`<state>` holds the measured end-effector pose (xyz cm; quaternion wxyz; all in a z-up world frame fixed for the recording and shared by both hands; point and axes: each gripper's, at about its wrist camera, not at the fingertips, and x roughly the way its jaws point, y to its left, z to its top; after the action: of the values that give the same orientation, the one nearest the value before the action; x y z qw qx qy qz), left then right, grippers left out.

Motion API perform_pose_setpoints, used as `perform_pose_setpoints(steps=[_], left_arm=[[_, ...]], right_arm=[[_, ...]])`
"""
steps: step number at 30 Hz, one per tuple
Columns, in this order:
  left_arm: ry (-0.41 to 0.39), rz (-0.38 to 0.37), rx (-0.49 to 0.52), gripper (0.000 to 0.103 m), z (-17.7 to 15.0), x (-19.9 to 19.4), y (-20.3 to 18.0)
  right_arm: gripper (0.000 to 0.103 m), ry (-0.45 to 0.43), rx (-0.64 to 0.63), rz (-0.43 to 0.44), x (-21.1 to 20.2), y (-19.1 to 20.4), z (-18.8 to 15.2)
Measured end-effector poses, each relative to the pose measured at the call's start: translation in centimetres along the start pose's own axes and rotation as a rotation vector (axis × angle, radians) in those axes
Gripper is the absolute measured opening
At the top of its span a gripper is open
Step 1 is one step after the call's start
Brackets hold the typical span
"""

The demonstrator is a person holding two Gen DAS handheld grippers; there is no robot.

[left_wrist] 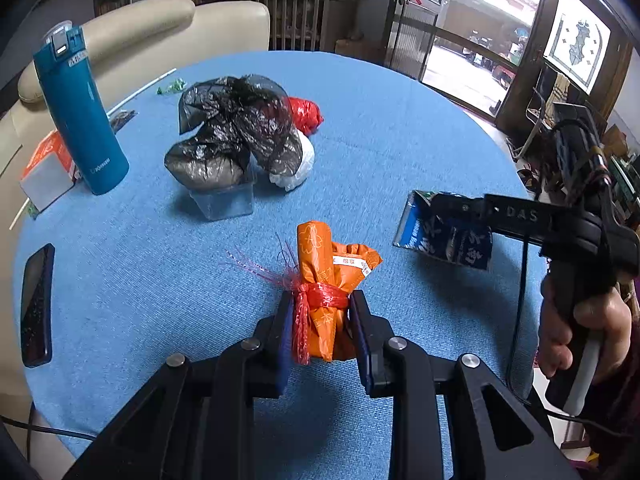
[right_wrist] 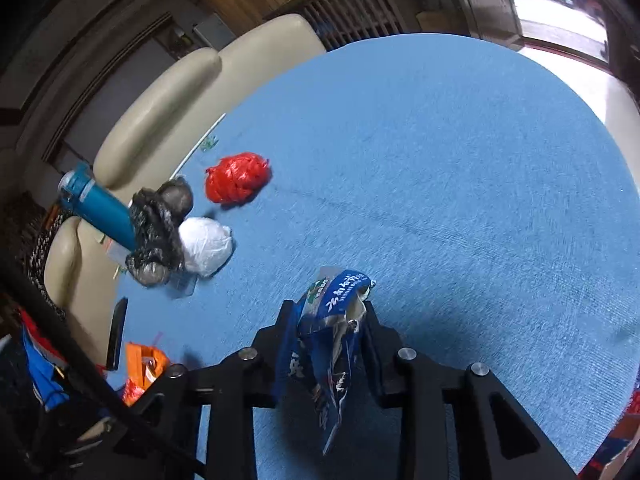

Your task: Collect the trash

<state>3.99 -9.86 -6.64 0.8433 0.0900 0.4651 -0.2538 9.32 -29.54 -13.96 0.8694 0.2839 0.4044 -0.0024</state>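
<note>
My left gripper [left_wrist: 320, 300] is shut on an orange paper bundle [left_wrist: 324, 276] tied with red plastic string, held just above the blue table [left_wrist: 400, 128]. My right gripper [right_wrist: 326, 312] is shut on a crumpled blue snack wrapper [right_wrist: 332, 344], held above the table; it also shows in the left wrist view [left_wrist: 444, 232]. A black plastic bag [left_wrist: 236, 132] lies on a clear plastic container [left_wrist: 226, 202] mid-table. A white bag [right_wrist: 206, 246] and a red bag [right_wrist: 236, 178] lie beside it.
A teal flask [left_wrist: 80, 116] stands at the left next to an orange-and-white box [left_wrist: 48, 168]. A dark phone [left_wrist: 36, 304] lies near the left edge. A small green wrapper [left_wrist: 172, 86] and a white stick [left_wrist: 140, 90] lie at the far side. Cream chairs [left_wrist: 152, 28] stand behind.
</note>
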Motion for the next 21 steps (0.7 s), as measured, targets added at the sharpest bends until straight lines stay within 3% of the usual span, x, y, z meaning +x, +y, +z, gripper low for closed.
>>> perform_pose_setpoints(steps=[7,21], left_arm=[[-0.038,0.036,0.047,0.028,0.8,-1.7,-2.2],[-0.145,0.074,0.175,0.029,2.0,-6.4,-8.6]], right_arm=[[0.028,-0.104,-0.032,0.006,-4.7,0.4,-0.7],[0.028,-0.257,0.028,0.064,-14.5,-3.2,-2.4]])
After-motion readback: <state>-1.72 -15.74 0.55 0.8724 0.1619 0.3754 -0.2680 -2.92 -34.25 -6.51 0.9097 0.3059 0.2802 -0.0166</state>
